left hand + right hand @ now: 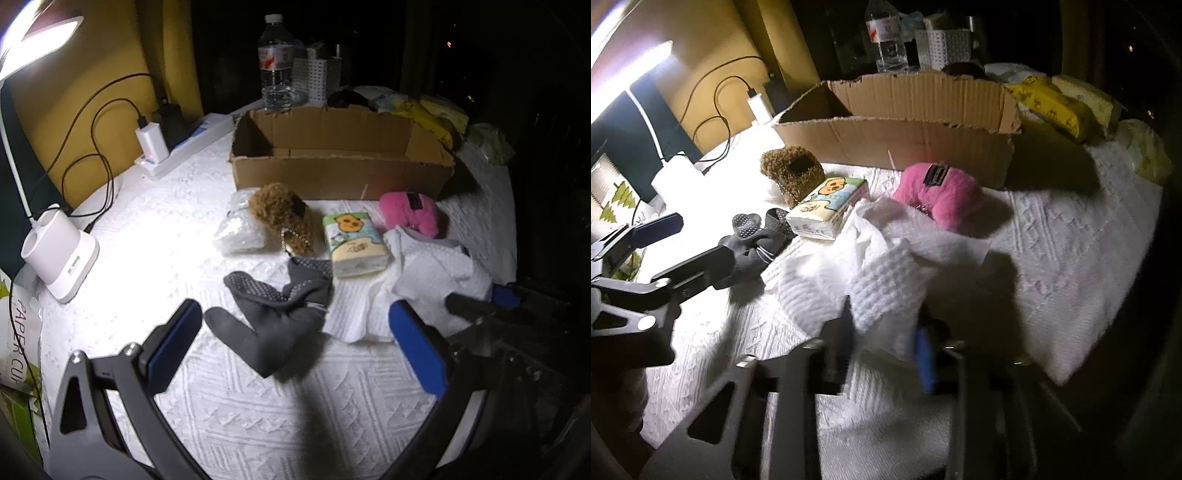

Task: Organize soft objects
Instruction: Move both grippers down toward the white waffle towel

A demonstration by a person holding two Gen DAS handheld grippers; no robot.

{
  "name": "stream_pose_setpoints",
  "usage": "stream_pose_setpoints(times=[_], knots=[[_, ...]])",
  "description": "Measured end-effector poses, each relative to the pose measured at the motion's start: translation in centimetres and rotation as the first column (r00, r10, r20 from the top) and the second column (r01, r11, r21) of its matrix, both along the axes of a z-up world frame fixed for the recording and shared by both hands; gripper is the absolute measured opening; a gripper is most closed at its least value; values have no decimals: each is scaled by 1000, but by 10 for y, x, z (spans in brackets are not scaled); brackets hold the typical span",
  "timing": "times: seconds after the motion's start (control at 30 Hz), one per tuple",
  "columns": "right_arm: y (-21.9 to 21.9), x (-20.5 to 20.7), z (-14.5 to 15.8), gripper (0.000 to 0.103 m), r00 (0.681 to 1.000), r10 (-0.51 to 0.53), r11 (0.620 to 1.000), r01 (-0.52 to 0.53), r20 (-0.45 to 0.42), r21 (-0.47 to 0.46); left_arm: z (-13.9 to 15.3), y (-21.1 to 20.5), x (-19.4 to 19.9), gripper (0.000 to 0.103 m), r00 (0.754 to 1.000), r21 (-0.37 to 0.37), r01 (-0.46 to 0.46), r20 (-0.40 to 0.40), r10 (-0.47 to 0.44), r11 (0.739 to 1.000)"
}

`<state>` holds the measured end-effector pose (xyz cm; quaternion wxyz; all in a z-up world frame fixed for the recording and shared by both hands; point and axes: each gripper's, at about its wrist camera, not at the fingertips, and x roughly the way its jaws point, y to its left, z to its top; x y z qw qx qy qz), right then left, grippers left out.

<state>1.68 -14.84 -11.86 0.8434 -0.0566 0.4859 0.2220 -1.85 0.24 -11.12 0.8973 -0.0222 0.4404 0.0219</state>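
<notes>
Dark room, one lamp glaring at the far left; the white quilted desk (pixel 155 229) carries the soft items in front of an open cardboard box (pixel 340 173), which looks empty. Step in hand, as I judge it: first pick-ups, both tools down at the pile, nothing yet in the box. The right hand-held gripper (pixel 886 332) has its jaws drawn narrow on a bunched fold of the white waffle towel (pixel 882 291); cloth fills the gap and appears pinched, though motion blur hides the pad contact. Just beyond it lie the pink plush (pixel 942 195) and, to its left, the tissue pack (pixel 827 210). The left hand-held gripper (pixel 295 332) stands wide open, holding nothing, with the grey grip sock (pixel 280 314) lying between and just ahead of its fingers, not touched by either pad. Beyond the sock sit the brown plush (pixel 284 214) and a clear bubble-wrap bag (pixel 240 225). Next move, likely: lift the towel clear of the pink plush and carry it forward over the box wall; the left needs to settle lower before closing on the sock.
</notes>
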Motion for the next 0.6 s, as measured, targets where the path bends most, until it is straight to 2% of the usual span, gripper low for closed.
stream_pose_setpoints(times=[0.2, 0.4, 0.47, 0.53, 0.6], knots=[[-23, -6, 19, 15, 998, -16, 1000, 15, 53, 15, -2, -12, 3, 102, 1000, 8, 22, -8, -22, 1000], [-53, -1, 33, 15, 993, -79, 996, 77, 87, 34, -4, -30, 8, 102, 998, 22, 56, -16, -55, 998], [-62, 4, 33, 21, 990, -106, 994, 104, 94, 27, -6, -38, 11, 102, 997, 26, 69, -21, -68, 997], [-72, 9, 28, 44, 987, -138, 990, 137, 80, 24, -8, -44, 13, 102, 996, 30, 80, -26, -79, 996], [-83, 14, 24, 47, 985, -162, 986, 159, 59, 51, -12, -48, 15, 101, 996, 33, 88, -32, -87, 996]])
